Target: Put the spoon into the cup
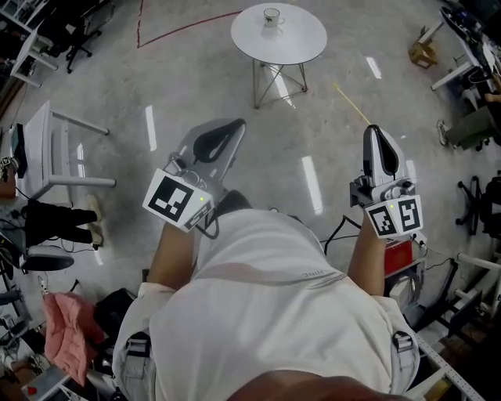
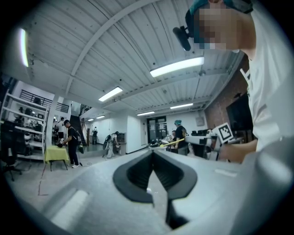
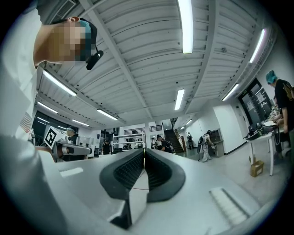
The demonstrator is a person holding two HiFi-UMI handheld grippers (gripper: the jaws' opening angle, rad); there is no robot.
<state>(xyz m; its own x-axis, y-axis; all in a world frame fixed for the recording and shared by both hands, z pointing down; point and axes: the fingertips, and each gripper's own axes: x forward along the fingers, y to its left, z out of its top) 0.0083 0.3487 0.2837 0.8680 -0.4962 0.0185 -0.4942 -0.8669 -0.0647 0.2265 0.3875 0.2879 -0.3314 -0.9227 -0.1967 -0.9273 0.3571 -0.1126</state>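
Observation:
A small clear cup point(image 1: 272, 16) stands on a round white table point(image 1: 297, 43) far ahead at the top of the head view; I cannot make out a spoon there. My left gripper point(image 1: 233, 125) is held out at waist height, well short of the table, jaws together with nothing between them. My right gripper point(image 1: 373, 130) is level with it on the right, also shut and empty. In the left gripper view the left gripper point(image 2: 153, 152) faces a hall and ceiling. The right gripper point(image 3: 144, 151) looks at the hall too, with neither cup nor table in sight.
Bare concrete floor lies between me and the table. A white desk point(image 1: 48, 149) stands at the left, a pink cloth point(image 1: 66, 329) lies low left, a small stool point(image 1: 423, 53) is at the upper right. Several people stand far off point(image 2: 71, 142).

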